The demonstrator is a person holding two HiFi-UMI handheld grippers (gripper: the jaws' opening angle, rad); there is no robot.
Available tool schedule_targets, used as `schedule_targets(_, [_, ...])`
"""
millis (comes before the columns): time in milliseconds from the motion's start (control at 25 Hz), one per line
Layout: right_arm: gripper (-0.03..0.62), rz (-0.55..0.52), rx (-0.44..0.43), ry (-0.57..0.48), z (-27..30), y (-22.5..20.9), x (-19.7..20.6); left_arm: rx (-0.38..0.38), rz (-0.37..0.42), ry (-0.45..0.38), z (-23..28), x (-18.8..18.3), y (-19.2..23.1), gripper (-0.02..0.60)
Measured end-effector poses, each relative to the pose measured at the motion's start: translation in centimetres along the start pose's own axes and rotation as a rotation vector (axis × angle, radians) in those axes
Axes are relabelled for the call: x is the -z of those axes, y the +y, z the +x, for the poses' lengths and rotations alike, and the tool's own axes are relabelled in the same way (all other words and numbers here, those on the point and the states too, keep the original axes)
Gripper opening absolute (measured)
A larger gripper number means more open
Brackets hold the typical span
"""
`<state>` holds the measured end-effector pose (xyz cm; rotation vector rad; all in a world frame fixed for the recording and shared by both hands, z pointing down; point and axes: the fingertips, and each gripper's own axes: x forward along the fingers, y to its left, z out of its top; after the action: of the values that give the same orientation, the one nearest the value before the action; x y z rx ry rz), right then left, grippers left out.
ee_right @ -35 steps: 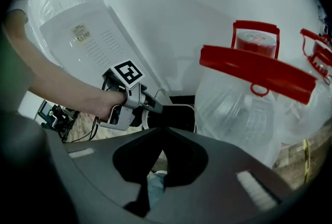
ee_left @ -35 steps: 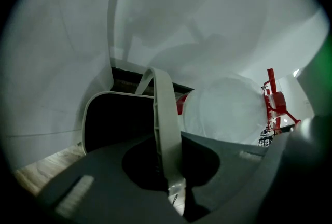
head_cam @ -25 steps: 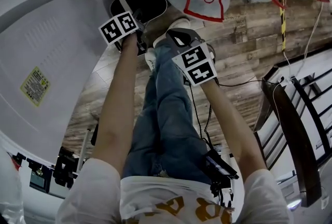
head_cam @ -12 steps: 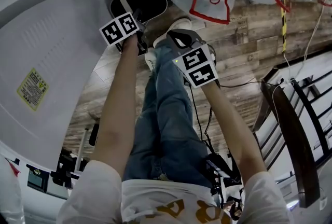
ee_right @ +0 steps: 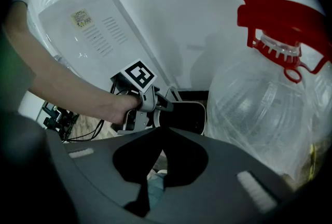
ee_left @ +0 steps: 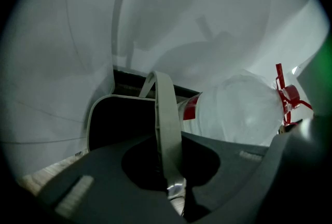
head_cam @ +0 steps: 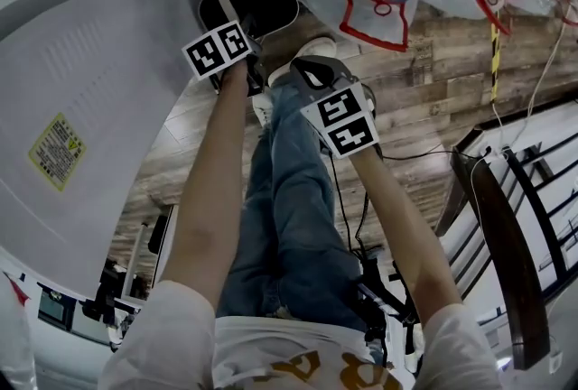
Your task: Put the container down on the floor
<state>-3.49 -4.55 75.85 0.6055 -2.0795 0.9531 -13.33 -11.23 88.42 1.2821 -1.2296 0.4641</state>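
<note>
**Container held low, set-down pending**

My left gripper [ee_left: 171, 141] is clamped on the pale grey loop handle [ee_left: 167, 109] of the black, pale-rimmed, open-topped container [ee_left: 124, 97]. My right gripper [ee_right: 161, 132] has its jaws together on nothing. If I let go before the base meets the wood-plank floor [head_cam: 433, 63], it could drop and tip. A swing could knock the clear plastic water jug with the red cap [ee_left: 244, 114] just beside it. The container is a rounded rectangle, dark inside. I cannot tell whether its base touches down.

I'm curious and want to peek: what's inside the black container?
Only darkness shows inside the container; nothing can be made out in there. Its grey handle, clamped in the left tool, covers part of the opening.
</note>
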Motion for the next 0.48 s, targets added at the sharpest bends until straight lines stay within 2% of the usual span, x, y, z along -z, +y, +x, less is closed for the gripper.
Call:
schedule_targets(200, [0.028,0.01,0.014,0.002,0.1,-0.6,0.5,-0.035,0.018,0.002,0.1,0.5,0.7,0.017])
schedule_targets(360, [0.028,0.019,0.027,-0.001,-0.2,-0.7,0.7,-0.156,0.05,0.02,-1.0,1.4,2.5,0.023])
schedule_targets(480, [0.028,0.023,0.029,-0.004,-0.4,-0.7,0.7,-0.216,0.044,0.007,-1.6,1.4,3.8,0.048])
